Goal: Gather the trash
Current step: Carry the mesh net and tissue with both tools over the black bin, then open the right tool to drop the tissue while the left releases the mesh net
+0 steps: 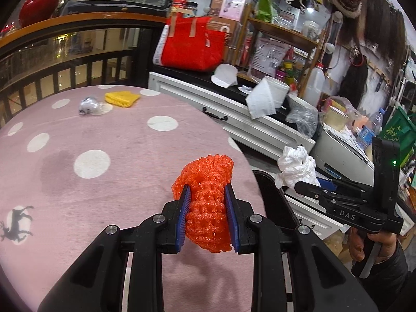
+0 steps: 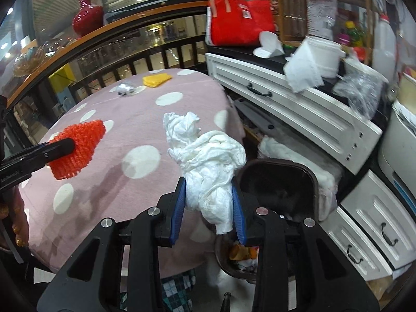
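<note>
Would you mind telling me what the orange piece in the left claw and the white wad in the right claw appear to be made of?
Orange piece: likely foam plastic netting, matte, judging by its open lattice of soft, puffy strands squashed between the pads.

White wad: probably tissue or paper towel, matte, judging by its thin, crumpled, softly creased folds; thin cloth cannot be ruled out.

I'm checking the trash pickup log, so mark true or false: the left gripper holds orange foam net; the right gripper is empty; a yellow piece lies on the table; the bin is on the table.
1. The left gripper holds orange foam net. True.
2. The right gripper is empty. False: it is clamped on crumpled white tissue.
3. A yellow piece lies on the table. True.
4. The bin is on the table. False: it stands beside the table, below the edge.
</note>
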The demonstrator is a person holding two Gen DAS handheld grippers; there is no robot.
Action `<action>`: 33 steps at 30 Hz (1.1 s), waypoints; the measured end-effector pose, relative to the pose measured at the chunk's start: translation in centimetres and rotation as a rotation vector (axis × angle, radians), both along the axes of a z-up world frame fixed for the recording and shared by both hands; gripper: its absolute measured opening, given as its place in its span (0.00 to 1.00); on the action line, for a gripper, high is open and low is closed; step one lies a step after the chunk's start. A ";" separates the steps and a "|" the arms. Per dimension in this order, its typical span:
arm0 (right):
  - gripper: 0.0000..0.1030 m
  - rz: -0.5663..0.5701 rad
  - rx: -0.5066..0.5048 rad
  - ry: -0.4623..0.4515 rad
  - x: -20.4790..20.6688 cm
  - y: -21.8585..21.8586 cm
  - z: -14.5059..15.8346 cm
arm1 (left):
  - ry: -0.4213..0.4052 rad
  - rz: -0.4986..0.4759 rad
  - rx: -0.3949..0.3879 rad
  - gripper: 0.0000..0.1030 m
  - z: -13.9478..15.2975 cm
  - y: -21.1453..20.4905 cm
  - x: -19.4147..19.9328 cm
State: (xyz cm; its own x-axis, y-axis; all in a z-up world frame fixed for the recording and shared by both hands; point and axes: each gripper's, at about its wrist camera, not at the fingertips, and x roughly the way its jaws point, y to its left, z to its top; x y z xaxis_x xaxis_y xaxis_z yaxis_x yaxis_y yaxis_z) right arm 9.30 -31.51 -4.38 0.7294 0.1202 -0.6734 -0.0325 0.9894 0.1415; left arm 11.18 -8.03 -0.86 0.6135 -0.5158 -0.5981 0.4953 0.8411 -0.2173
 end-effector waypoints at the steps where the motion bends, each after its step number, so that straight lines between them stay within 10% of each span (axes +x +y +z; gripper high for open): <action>1: 0.33 -0.017 0.002 0.007 -0.2 -0.7 -0.4 | 0.000 -0.011 -0.001 0.25 0.0 -0.5 -0.2; 18: 0.34 -0.240 0.046 0.255 2.9 -6.9 -11.0 | 0.033 -0.149 -0.004 0.25 -0.7 -6.4 -1.0; 22: 0.63 -0.298 0.053 0.292 3.4 -7.7 -13.4 | 0.055 -0.186 0.001 0.25 -1.2 -8.1 -0.8; 33: 0.71 -0.403 0.083 0.211 -1.0 -11.0 -10.8 | 0.128 -0.291 0.036 0.25 -3.5 -13.1 -0.4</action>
